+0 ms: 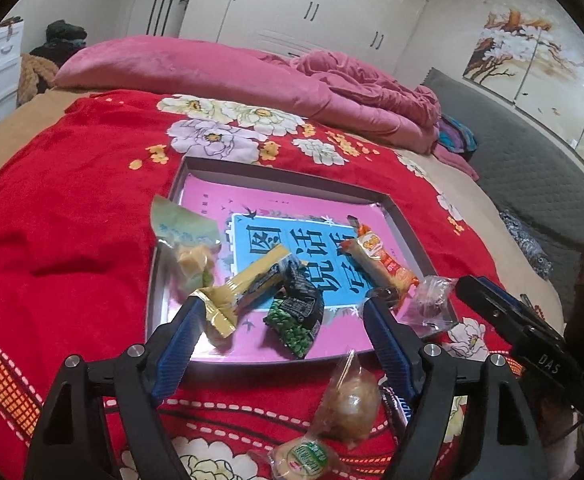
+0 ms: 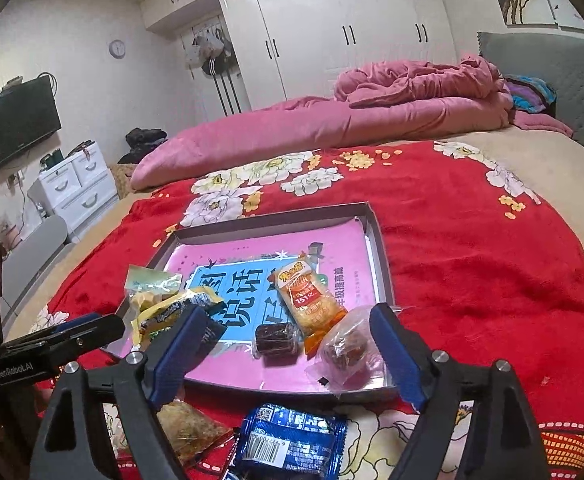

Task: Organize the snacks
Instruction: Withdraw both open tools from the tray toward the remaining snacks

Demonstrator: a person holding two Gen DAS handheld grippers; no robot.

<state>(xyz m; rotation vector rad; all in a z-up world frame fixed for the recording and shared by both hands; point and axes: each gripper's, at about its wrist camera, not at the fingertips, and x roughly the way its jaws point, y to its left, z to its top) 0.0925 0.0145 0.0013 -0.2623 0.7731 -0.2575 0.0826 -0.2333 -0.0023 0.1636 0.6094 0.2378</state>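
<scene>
Several snacks already lie inside the shallow tray (image 2: pixel 375 240); outside its near rim, on the red blanket (image 2: pixel 471 248), the blue packet (image 2: pixel 292 436) sits directly below my right gripper (image 2: pixel 292 320), its long axis roughly along my line of sight. Both grippers are spread and hold nothing. My left gripper (image 1: pixel 282 312) hovers over the tray's near edge, with the clear-wrapped bun (image 1: pixel 349 402) just beneath it. I judge the right gripper nearer the blue packet.
</scene>
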